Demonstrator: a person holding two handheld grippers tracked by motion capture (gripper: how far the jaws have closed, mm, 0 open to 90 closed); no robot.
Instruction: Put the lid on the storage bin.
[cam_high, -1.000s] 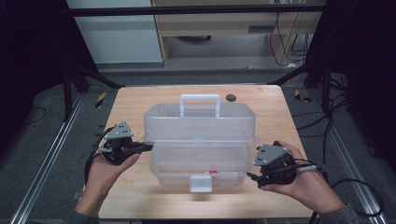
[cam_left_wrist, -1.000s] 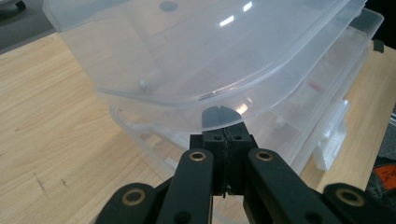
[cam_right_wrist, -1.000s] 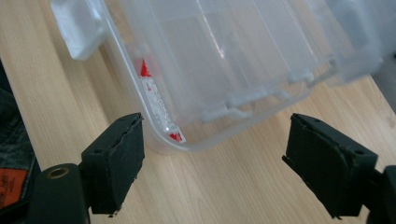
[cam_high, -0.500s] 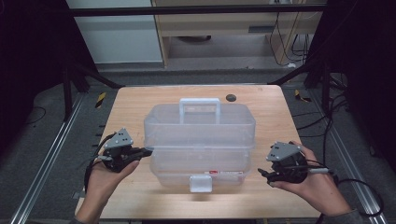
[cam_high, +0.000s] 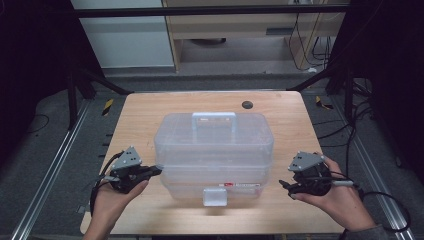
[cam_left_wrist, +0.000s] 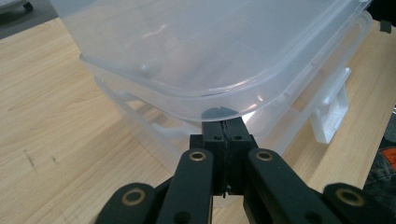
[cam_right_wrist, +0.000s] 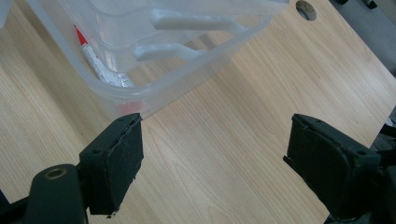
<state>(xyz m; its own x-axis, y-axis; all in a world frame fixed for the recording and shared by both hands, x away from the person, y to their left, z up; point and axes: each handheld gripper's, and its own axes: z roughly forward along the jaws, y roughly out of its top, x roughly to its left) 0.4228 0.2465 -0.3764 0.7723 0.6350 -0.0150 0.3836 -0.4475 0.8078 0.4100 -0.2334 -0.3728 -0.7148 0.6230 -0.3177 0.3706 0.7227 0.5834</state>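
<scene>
Both hands drew back from the crosswise box (cam_high: 214, 150): left fingers (cam_left_wrist: 219, 140) together, right fingers (cam_right_wrist: 119, 158) spread.

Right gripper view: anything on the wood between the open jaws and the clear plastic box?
Nothing visible. Bare wooden tabletop lies between the right gripper and the clear plastic storage box; its jaws stand open, short of the box's near corner.
</scene>
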